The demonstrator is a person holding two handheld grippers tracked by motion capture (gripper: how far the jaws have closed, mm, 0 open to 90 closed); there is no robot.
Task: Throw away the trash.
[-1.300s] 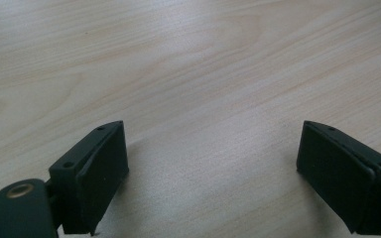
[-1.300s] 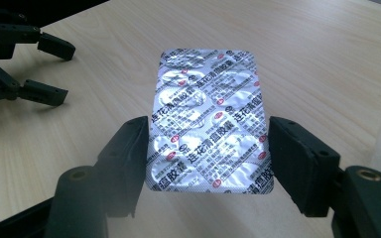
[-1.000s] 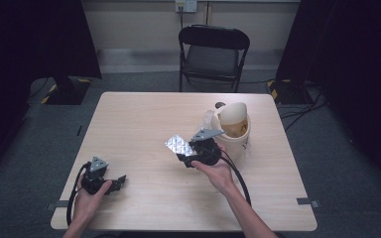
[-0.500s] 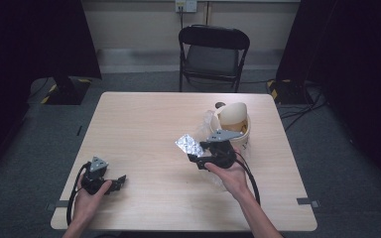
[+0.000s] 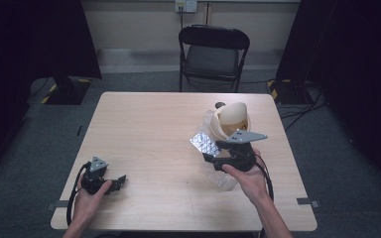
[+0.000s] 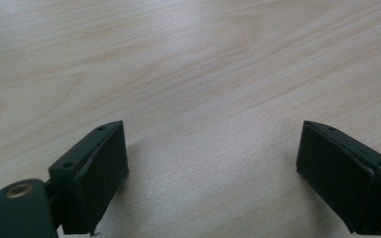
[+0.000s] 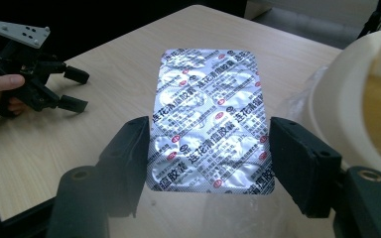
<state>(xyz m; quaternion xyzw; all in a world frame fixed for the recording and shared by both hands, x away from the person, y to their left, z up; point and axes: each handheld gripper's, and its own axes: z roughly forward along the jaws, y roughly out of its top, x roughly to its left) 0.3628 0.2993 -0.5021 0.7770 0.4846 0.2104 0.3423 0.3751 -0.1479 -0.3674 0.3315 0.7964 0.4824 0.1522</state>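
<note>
Since the earlier high frames my right gripper (image 5: 209,157) has drawn back toward me and to the right with the blister pack (image 5: 204,144), which now sits just left of the cream container (image 5: 233,121) at centre right; my left gripper (image 5: 119,179) has stayed put at the lower left.

High view: the pack lies near the middle of the table (image 5: 144,124), at the right gripper's tip. Crinkled clear wrap (image 5: 221,178) lies under and around the right hand (image 5: 245,178). The left half of the table is bare, so there is ample room there; the right edge is closer, beyond the container.

Left gripper view: my jaws stand wide apart over bare wood (image 6: 188,74), holding nothing.

Right gripper view: the pack (image 7: 208,119) lies flat between my jaws, which bracket its near end. They seem to press its side edges, so I judge it held, though lightly. The container's rim (image 7: 342,119) crowds the right of the frame; the left gripper (image 7: 77,89) rests at upper left.

To do this well I'd keep the grip square on the pack's edges so the foil doesn't buckle, and steer left, away from the container and wrap.
</note>
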